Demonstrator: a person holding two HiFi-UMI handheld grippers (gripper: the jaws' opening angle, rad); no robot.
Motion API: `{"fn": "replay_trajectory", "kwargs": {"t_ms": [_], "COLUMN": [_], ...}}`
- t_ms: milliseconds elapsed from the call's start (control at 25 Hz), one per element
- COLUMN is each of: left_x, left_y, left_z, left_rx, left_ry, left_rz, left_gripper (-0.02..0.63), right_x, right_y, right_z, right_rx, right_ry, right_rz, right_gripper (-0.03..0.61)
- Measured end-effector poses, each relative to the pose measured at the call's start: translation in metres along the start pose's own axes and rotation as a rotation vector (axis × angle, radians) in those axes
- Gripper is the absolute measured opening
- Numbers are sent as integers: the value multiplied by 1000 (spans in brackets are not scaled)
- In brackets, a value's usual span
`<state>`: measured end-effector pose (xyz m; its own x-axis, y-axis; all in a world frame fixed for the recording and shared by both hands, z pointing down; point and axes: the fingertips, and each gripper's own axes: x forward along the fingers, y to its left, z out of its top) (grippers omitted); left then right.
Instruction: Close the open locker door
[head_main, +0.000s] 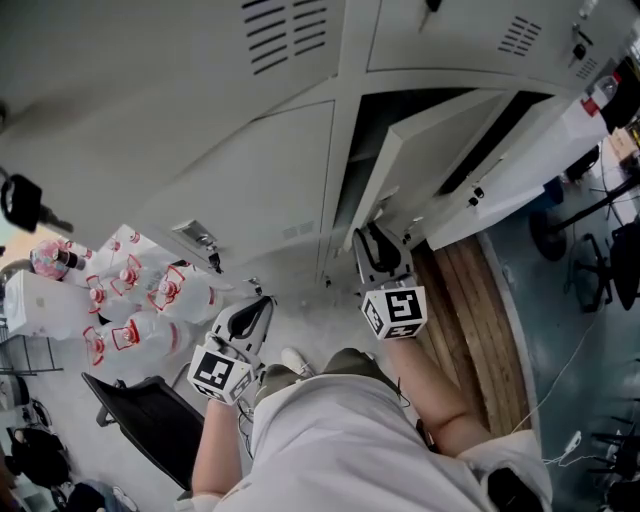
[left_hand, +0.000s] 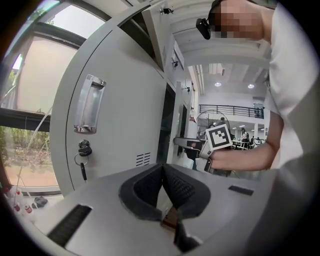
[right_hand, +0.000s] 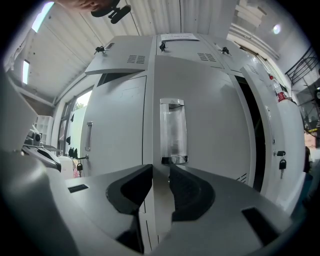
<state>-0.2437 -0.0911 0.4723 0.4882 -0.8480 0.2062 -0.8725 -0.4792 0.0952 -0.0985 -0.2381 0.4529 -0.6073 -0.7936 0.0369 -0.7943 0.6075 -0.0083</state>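
Observation:
The open locker door swings out from the bank of grey lockers, its free edge pointing toward me. My right gripper sits on that edge below the clear handle. In the right gripper view the door edge fills the gap between the jaws, and both pads of the right gripper press on it. My left gripper hangs lower left, away from the lockers. The left gripper view shows the left gripper with its pads together and nothing between them.
A shut locker door with a handle and keys in its lock stands left of the opening. A pack of water bottles and a black chair lie at left. A wooden board and a second open door are at right.

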Motion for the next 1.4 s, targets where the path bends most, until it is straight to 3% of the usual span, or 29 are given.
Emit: {"fn": "replay_trajectory", "kwargs": {"t_ms": [960, 1400], "left_x": [-22, -14], "left_y": [14, 10], "left_z": [-9, -7], "left_rx": [-25, -31], "left_ry": [12, 10], "left_rz": [151, 135], "left_gripper": [2, 2], "right_x": [60, 48], "right_y": [2, 0], "right_z": [5, 10], "right_rx": [43, 55], "right_ry": [-20, -26], "right_rz": [115, 134], "right_gripper": [95, 92]}}
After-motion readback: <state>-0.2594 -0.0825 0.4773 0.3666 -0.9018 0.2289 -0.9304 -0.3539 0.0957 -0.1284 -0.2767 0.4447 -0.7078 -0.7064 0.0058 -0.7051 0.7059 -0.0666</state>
